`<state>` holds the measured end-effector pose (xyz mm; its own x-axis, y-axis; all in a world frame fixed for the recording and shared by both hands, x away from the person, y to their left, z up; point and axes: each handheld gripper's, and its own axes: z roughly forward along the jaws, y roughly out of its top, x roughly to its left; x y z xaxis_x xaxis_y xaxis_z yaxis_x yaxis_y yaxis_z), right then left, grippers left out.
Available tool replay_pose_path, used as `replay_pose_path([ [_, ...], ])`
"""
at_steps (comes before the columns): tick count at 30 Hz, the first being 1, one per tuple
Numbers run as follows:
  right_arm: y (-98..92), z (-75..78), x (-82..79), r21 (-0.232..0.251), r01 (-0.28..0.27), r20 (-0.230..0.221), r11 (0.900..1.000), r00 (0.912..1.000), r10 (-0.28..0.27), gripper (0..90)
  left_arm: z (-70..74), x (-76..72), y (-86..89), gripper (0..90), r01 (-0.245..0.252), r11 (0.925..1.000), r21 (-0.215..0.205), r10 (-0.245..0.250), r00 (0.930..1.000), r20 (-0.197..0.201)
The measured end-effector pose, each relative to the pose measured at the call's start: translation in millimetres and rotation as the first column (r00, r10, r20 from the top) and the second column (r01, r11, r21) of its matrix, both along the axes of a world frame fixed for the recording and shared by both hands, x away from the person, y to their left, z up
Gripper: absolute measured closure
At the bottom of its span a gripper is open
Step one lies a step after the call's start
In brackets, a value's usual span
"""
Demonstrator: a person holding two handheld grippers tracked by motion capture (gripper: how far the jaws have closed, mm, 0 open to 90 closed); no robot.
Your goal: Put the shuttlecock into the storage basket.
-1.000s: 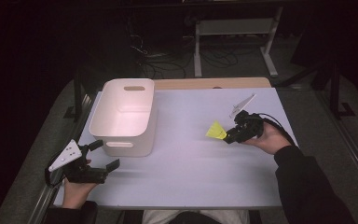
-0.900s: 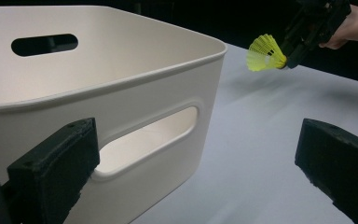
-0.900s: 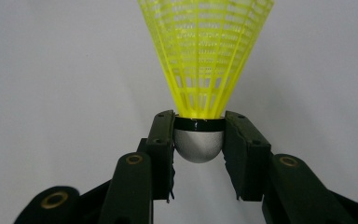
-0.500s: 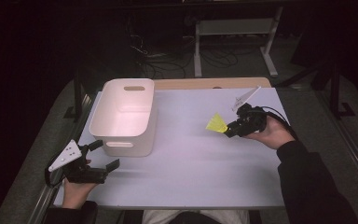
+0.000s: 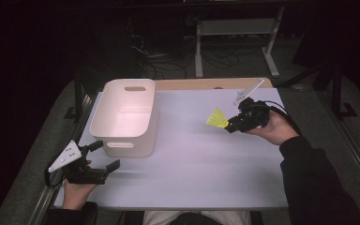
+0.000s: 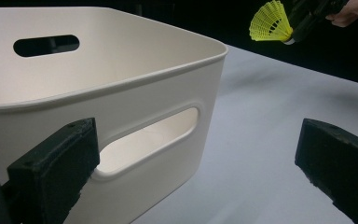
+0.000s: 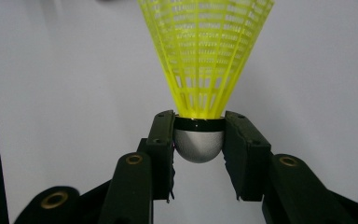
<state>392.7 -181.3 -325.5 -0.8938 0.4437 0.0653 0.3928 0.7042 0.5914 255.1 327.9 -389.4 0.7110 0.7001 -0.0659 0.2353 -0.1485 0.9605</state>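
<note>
A yellow shuttlecock (image 5: pixel 217 118) with a grey rounded head is clamped by that head in my right gripper (image 5: pixel 230 127), which is lifted above the right side of the table. Seen from the right gripper view, both jaws press on the grey head of the shuttlecock (image 7: pixel 200 74) and its yellow skirt fans away from my right gripper (image 7: pixel 199 142). The white bin (image 5: pixel 125 115) stands at the table's left and holds nothing that I can see. My left gripper (image 5: pixel 98 157) is open by the bin's near left corner. Across my open left gripper (image 6: pixel 200 163) I see the bin's handle slot (image 6: pixel 144 140) and the shuttlecock (image 6: pixel 270 22) farther off.
The white table (image 5: pixel 192 164) spreads between the two hands. A wooden strip (image 5: pixel 201 84) runs along its far edge. Behind it are a metal stand (image 5: pixel 234 33) and cables on a dark floor. The person's dark sleeve (image 5: pixel 314 183) covers the near right corner.
My right gripper has carried the shuttlecock up and toward the far side, a little to the left. The left gripper and the bin have stayed where they were.
</note>
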Motion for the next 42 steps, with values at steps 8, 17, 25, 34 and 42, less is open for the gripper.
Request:
replay_pose_path([
  [8, 6.3, 10.6, 0.1, 0.013, -0.012, 0.015, 1.0, 0.9998, 0.012, 63.1, -0.1, 0.1, -0.1, 0.0, 0.001, 1.0, 0.0, -0.001, 1.0, 0.0],
  [17, 23.7, 16.5, 1.2, 0.019, -0.049, 0.023, 0.999, 0.9986, 0.048, 63.1, 0.0, -0.1, 0.0, 0.0, 0.001, 1.0, 0.0, -0.001, 1.0, 0.0],
  [25, 34.4, 27.9, -1.2, 0.018, -0.075, 0.039, 0.997, 0.9965, 0.074, 63.1, 0.0, -0.1, 0.0, 0.0, 0.002, 1.0, -0.001, -0.002, 1.0, 0.001],
  [34, 44.3, 36.7, -0.8, 0.033, -0.095, 0.054, 0.995, 0.9942, 0.093, 63.1, 0.0, 0.0, -0.2, 0.0, 0.003, 1.0, 0.0, -0.003, 1.0, 0.001],
  [42, 56.1, 42.2, 0.3, 0.04, -0.115, 0.063, 0.993, 0.9917, 0.112, 63.1, 0.0, 0.1, -0.1, 0.0, 0.004, 1.0, -0.001, -0.004, 1.0, 0.001],
])
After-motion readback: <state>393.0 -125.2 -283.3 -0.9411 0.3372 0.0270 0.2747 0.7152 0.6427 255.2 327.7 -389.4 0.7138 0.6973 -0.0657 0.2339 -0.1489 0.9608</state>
